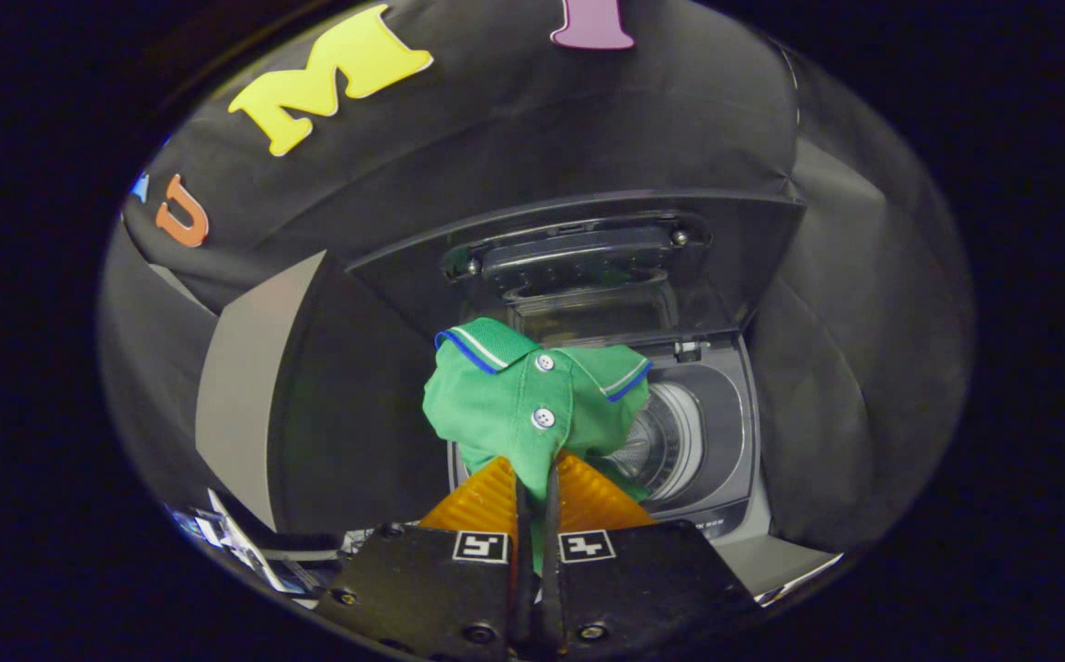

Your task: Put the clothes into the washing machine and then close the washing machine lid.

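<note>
Gripper (532, 478) is pinched tight on the green polo shirt (523, 405); washer drum (670, 446) sits open just beyond, slightly right.

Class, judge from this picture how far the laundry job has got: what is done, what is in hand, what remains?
Done: the lid stands open and the green shirt is picked up. In hand: the gripper fingers are shut on the shirt, held over the washing machine drum. Left: drop it in, then close the lid.
</note>
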A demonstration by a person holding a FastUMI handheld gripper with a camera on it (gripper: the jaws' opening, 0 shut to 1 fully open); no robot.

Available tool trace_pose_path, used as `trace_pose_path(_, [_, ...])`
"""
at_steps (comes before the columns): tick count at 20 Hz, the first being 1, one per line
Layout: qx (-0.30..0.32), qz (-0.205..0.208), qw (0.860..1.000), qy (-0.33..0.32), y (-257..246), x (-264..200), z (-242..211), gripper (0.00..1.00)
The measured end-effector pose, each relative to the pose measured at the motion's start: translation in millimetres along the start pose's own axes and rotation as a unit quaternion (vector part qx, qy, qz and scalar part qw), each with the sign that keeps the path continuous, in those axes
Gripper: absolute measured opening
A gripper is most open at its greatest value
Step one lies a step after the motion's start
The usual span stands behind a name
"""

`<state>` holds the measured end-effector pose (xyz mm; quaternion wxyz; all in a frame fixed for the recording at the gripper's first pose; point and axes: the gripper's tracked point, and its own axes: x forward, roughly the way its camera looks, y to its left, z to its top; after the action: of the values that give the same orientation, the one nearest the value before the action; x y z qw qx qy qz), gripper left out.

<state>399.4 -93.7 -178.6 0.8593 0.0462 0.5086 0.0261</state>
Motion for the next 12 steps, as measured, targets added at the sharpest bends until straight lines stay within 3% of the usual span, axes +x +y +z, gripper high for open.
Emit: trace_pose_path(12, [-0.004,-0.009,1.000,0.014,-22.6,61.7,-10.7,0.07])
